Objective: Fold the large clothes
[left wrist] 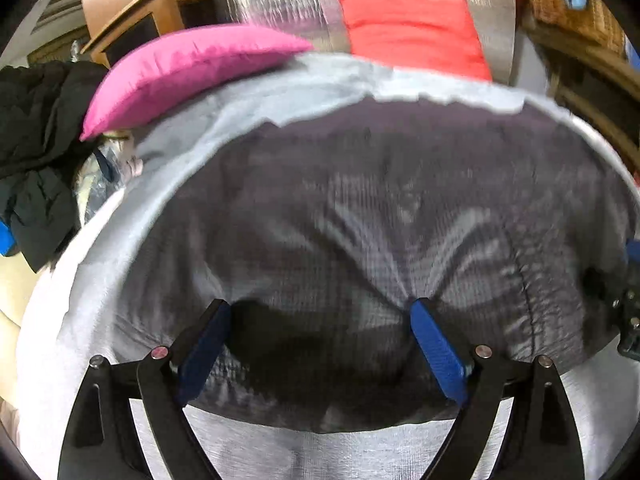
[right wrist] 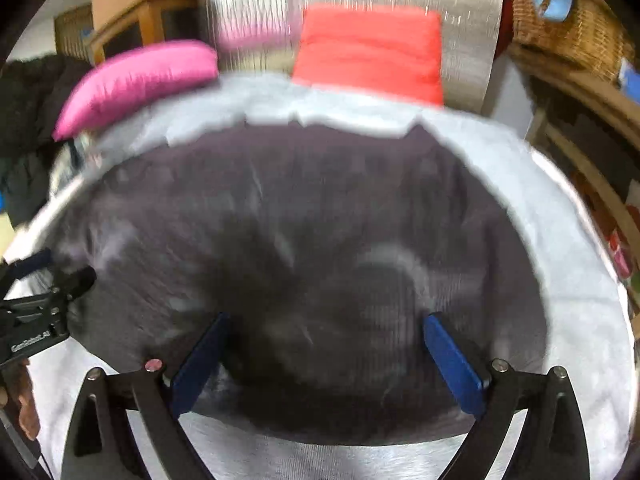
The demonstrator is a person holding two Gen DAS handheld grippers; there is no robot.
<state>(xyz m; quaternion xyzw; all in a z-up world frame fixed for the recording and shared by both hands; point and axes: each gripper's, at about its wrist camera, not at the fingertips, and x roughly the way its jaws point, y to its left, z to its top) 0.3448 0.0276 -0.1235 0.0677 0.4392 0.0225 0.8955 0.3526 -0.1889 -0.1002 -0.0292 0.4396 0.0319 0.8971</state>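
A large dark grey garment [left wrist: 360, 208] lies spread on a pale grey cover [left wrist: 224, 120] over a bed or sofa. It also fills the right wrist view [right wrist: 320, 220]. My left gripper [left wrist: 320, 312] is open, its blue pads pressed onto the garment's near edge, with fabric puckered at the right pad [left wrist: 436, 344]. My right gripper [right wrist: 326, 324] is open over the garment's near edge, nothing between its pads [right wrist: 452, 360]. The left gripper shows at the left edge of the right wrist view [right wrist: 44, 300]. Both views are motion-blurred.
A pink pillow [left wrist: 188, 68] and a red cushion [left wrist: 412, 28] lie at the far edge. Dark clothes [left wrist: 36, 152] are piled at the left. Wooden furniture [left wrist: 132, 28] stands behind, and wicker shelving [right wrist: 568, 40] stands at the right.
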